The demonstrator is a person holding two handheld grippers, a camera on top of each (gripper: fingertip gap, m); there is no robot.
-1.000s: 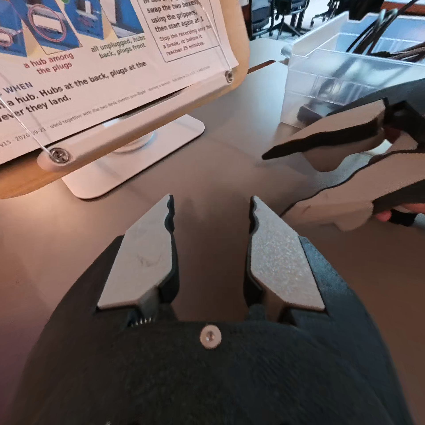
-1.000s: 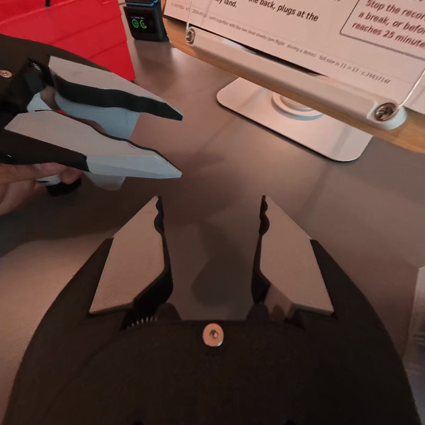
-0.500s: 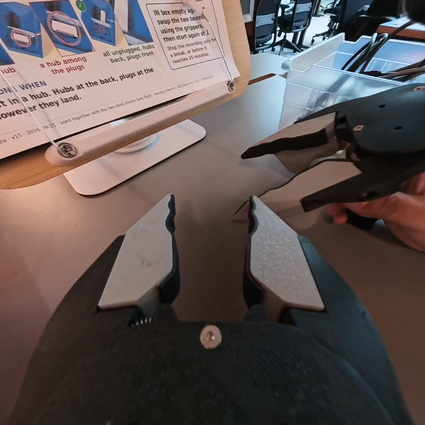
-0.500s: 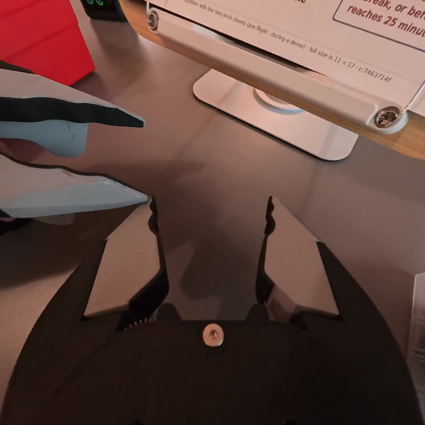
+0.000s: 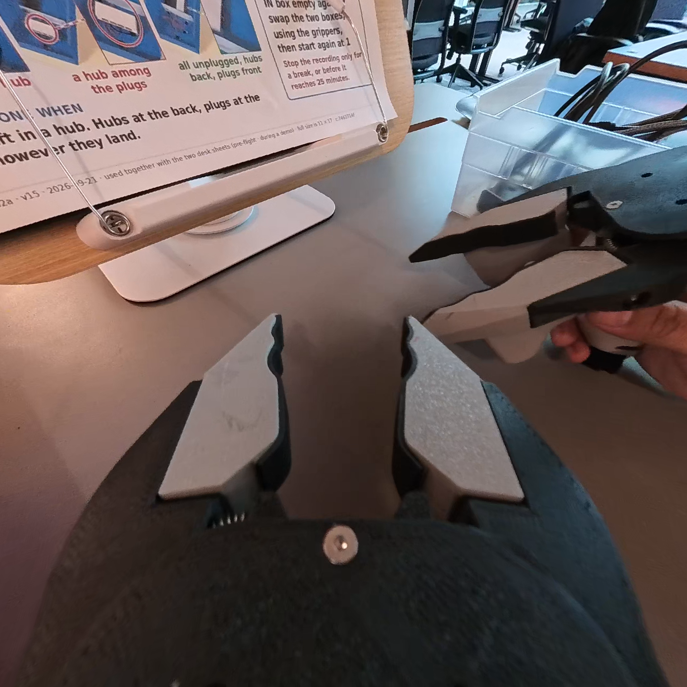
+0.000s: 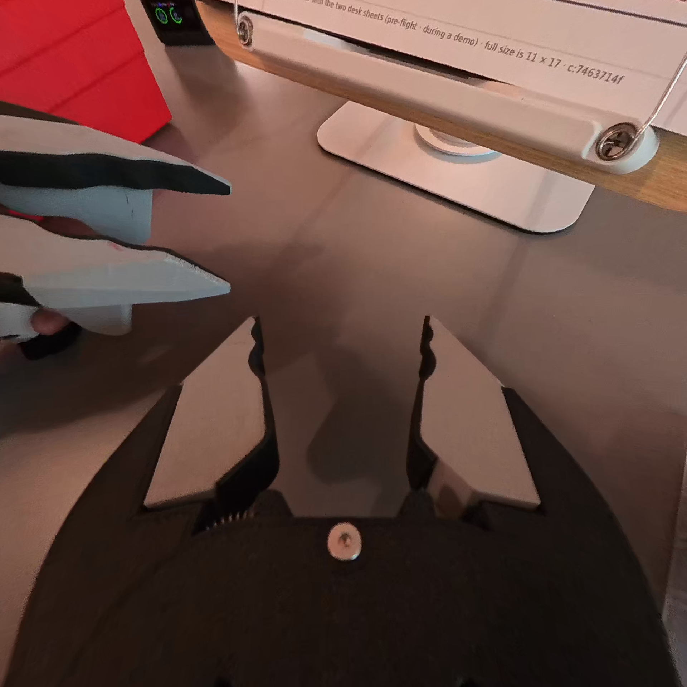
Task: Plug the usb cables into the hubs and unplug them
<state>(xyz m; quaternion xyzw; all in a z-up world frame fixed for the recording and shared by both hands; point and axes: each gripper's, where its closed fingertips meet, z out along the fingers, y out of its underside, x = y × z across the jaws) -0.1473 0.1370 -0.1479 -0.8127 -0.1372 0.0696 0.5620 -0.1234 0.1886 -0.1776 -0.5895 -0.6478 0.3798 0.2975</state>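
Note:
My left gripper (image 5: 342,321) is open and empty over the bare grey table. My right gripper (image 6: 340,321) is open and empty too. Both point at the same patch of table, tips close together. The right gripper also shows in the left wrist view (image 5: 420,286), held by a hand (image 5: 632,334) at the right. The left gripper also shows in the right wrist view (image 6: 226,238) at the left. Dark cables (image 5: 609,93) lie in a clear plastic bin (image 5: 528,148) at the back right. No hub or plug is in view.
A printed instruction sheet on a wooden board (image 5: 186,93) stands on a white base (image 5: 223,252) behind the grippers; the base also shows in the right wrist view (image 6: 446,178). A red box (image 6: 74,59) and a small dark device with green lights (image 6: 174,18) stand at the back left.
The right gripper moved in toward the left one, then drew back a little to the right. Its jaws opened somewhat wider. The left gripper stayed nearly still.

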